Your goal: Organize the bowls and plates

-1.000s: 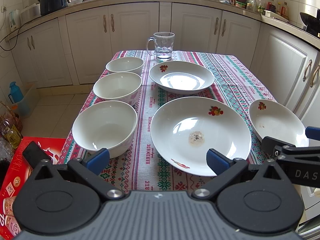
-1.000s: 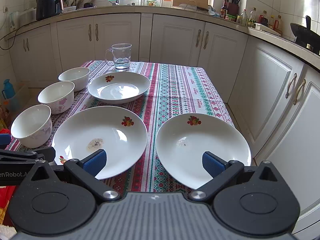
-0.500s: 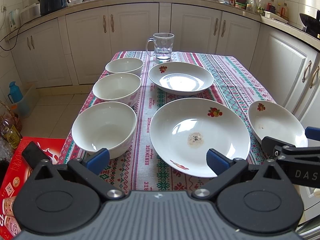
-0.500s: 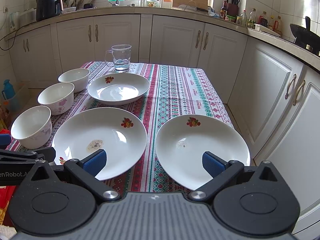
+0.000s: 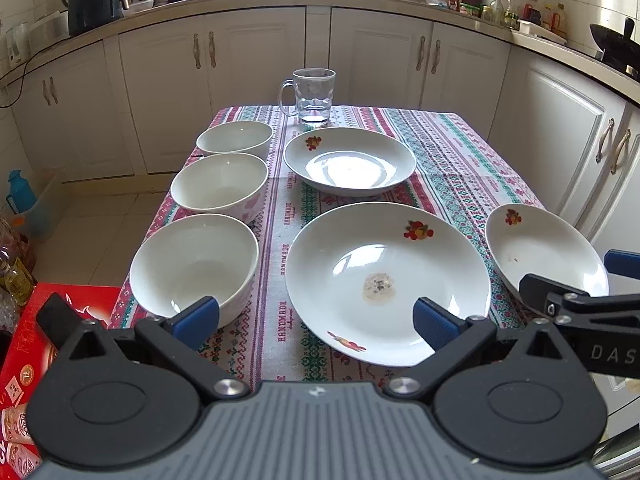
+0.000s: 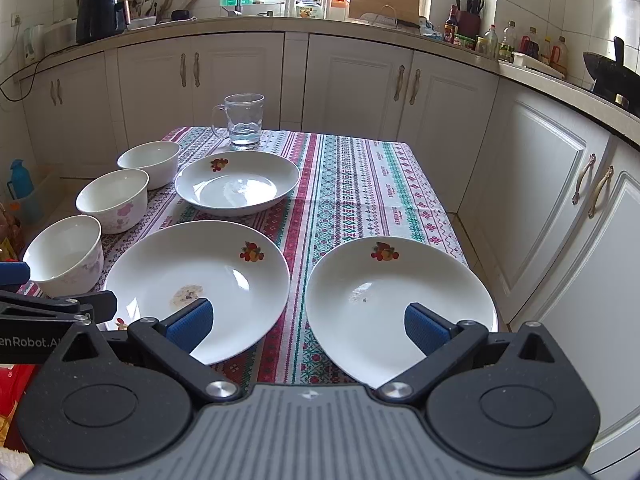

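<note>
Both sets of fingers spread wide, holding nothing: left gripper (image 5: 316, 318) short of the near edge between near bowl (image 5: 194, 264) and stained plate (image 5: 386, 280), right gripper (image 6: 308, 322) between stained plate and right plate (image 6: 400, 306).

Layout on tabletop (image 6: 360, 184): three bowls in a column along left edge, far plate (image 5: 350, 160) by glass mug (image 5: 312, 96), two plates near front.

Risks:
- Right plate looks close to the right tabletop edge; pushing instead of lifting could tip it off.
- Glazed rims, slip likely on a shallow pinch.
- Residue on stained plate would smear if stacked under.

Orientation: all open side up, round, no long axis. Mug handle points left.
</note>
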Demonstrator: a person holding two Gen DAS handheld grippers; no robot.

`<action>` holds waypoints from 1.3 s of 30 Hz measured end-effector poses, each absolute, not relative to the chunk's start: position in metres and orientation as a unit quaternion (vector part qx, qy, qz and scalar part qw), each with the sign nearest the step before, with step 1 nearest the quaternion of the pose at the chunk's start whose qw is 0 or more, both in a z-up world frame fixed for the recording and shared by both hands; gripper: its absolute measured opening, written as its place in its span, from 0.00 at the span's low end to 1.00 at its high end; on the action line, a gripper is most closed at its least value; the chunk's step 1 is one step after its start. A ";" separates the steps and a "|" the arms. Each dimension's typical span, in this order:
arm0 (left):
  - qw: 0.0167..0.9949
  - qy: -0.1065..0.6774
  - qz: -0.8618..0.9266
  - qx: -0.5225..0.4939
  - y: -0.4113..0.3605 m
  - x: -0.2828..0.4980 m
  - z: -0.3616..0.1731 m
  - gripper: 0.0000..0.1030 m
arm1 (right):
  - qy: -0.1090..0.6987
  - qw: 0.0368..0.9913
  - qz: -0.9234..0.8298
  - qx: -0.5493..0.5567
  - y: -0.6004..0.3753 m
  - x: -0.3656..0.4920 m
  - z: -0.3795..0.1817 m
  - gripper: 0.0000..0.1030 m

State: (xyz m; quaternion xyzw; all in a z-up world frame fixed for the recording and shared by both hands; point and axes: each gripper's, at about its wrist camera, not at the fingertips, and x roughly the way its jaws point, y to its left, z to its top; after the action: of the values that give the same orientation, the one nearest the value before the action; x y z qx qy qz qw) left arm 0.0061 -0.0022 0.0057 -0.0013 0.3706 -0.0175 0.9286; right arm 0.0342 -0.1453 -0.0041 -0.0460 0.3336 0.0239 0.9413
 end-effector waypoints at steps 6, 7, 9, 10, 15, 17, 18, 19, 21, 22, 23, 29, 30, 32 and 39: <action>0.928 0.372 -0.020 -0.001 -0.002 0.009 0.005 0.99 | 0.334 0.941 0.026 -0.045 -0.147 0.036 -0.004 1.00; 0.928 0.372 -0.021 -0.001 -0.002 0.010 0.005 0.99 | 0.334 0.941 0.028 -0.044 -0.147 0.036 -0.005 1.00; 0.928 0.371 -0.023 0.000 -0.003 0.011 0.006 0.99 | 0.333 0.941 0.031 -0.044 -0.148 0.037 -0.005 1.00; 0.929 0.369 -0.026 0.000 -0.003 0.011 0.006 0.99 | 0.333 0.941 0.032 -0.045 -0.149 0.038 -0.005 1.00; 0.935 0.351 -0.048 0.005 -0.007 0.016 0.011 0.99 | 0.316 0.946 0.046 -0.055 -0.157 0.037 -0.002 1.00; 0.938 0.343 -0.058 0.008 -0.008 0.020 0.014 0.99 | 0.306 0.949 0.050 -0.062 -0.163 0.036 0.000 1.00; 0.939 0.339 -0.063 0.012 -0.009 0.022 0.016 0.99 | 0.298 0.951 0.053 -0.068 -0.167 0.035 0.002 1.00; 0.939 0.336 -0.068 0.015 -0.011 0.024 0.018 0.99 | 0.292 0.952 0.053 -0.076 -0.171 0.035 0.002 1.00; 0.939 0.335 -0.082 0.018 -0.014 0.030 0.021 0.99 | 0.284 0.953 0.051 -0.091 -0.180 0.034 0.003 1.00; 0.938 0.336 -0.087 0.016 -0.015 0.033 0.021 0.99 | 0.280 0.954 0.049 -0.098 -0.184 0.034 0.003 1.00; 0.937 0.337 -0.093 0.014 -0.017 0.036 0.022 0.99 | 0.279 0.954 0.047 -0.102 -0.189 0.034 0.003 1.00; 0.929 0.343 -0.139 0.024 -0.034 0.047 0.017 0.99 | 0.286 0.949 0.053 -0.117 -0.221 0.032 -0.007 1.00; 0.928 0.342 -0.142 0.029 -0.037 0.049 0.016 0.99 | 0.289 0.949 0.056 -0.114 -0.226 0.031 -0.011 1.00; 0.927 0.342 -0.152 0.040 -0.044 0.052 0.015 0.99 | 0.300 0.946 0.061 -0.107 -0.234 0.029 -0.018 1.00; 0.926 0.331 -0.170 0.064 -0.063 0.062 0.011 0.99 | 0.341 0.932 0.085 -0.085 -0.250 0.026 -0.050 1.00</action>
State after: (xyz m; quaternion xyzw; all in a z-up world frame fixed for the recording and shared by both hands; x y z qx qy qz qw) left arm 0.0619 -0.0630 0.0114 0.0636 0.3310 -0.1702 0.9260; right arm 0.0258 -0.2502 -0.0501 -0.0851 0.3405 0.0854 0.9325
